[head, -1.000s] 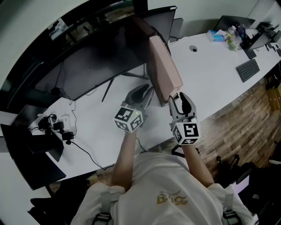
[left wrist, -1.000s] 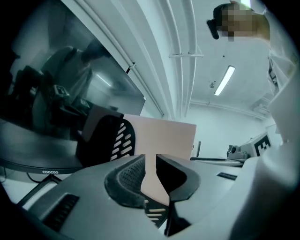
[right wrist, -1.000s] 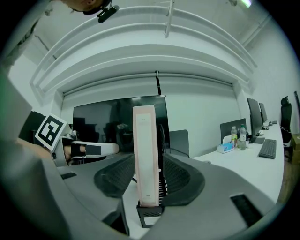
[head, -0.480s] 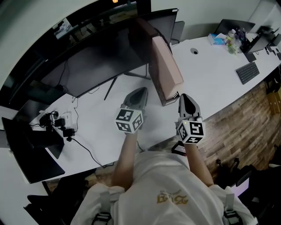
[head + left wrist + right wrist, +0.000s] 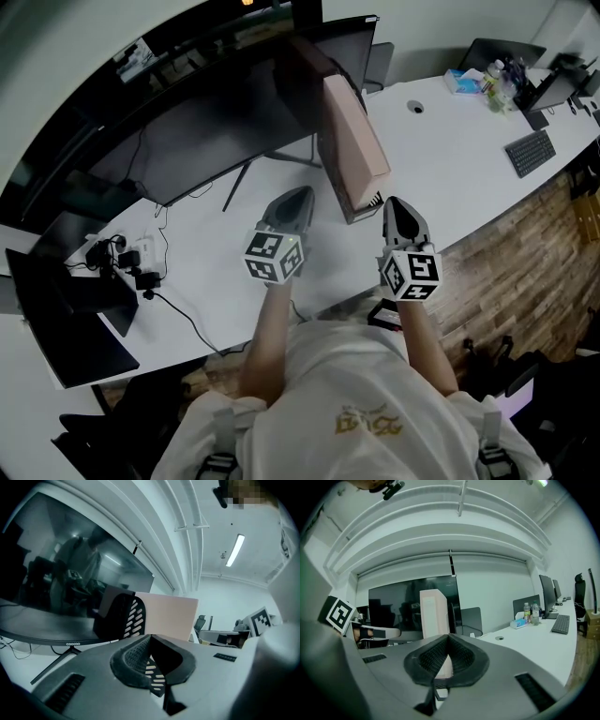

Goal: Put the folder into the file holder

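Observation:
The pink folder stands upright in the black slotted file holder on the white desk. My left gripper is on the near side of the holder, shut, with nothing between its jaws. My right gripper sits just short of the folder's near bottom corner, also shut and empty. The left gripper view looks past the closed left gripper at the holder's slotted side and the folder's broad face. In the right gripper view the folder's spine rises straight beyond the closed right gripper.
A wide curved monitor stands behind the holder. Cables and a power adapter lie at the left. A keyboard, bottles and a tissue box are at the far right. The desk's front edge runs just under both grippers.
Both grippers have shut and drawn back towards me. The right one, open at the folder's near corner before, now stands apart from it. The folder stays in the holder.

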The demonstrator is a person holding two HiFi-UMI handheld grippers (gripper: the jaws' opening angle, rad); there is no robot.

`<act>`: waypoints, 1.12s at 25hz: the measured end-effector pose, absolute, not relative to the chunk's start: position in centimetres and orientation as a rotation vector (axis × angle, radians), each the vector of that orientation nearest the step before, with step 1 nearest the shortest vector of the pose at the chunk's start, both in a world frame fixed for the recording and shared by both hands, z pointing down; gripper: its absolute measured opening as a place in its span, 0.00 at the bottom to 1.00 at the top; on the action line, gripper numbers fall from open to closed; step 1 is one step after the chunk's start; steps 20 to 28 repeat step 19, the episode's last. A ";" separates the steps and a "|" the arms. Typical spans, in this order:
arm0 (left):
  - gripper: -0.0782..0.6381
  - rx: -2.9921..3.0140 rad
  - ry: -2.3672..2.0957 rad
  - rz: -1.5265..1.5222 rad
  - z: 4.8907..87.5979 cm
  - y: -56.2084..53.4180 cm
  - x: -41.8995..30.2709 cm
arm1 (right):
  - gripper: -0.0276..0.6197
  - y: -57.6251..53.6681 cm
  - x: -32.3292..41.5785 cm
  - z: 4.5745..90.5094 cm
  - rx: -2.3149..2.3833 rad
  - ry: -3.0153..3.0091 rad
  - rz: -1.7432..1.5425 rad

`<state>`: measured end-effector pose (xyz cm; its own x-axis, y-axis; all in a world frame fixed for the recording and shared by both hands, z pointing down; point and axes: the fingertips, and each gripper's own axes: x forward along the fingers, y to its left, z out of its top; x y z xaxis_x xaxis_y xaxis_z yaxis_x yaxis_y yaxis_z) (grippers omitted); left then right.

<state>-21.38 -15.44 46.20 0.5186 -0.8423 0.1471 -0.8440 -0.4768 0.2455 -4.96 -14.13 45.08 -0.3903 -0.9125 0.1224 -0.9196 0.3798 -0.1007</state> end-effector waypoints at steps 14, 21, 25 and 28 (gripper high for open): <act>0.13 2.490 -1.346 0.018 46.1 -14.9 -20.2 | 0.06 -13.5 -4.8 44.5 1.709 -2.578 0.243; 0.13 2.497 -1.337 0.020 46.0 -14.7 -20.0 | 0.06 -13.4 -5.1 44.3 1.703 -2.585 0.239; 0.13 2.497 -1.337 0.020 46.0 -14.7 -20.0 | 0.06 -13.4 -5.1 44.3 1.703 -2.585 0.239; 0.13 2.497 -1.337 0.020 46.0 -14.7 -20.0 | 0.06 -13.4 -5.1 44.3 1.703 -2.585 0.239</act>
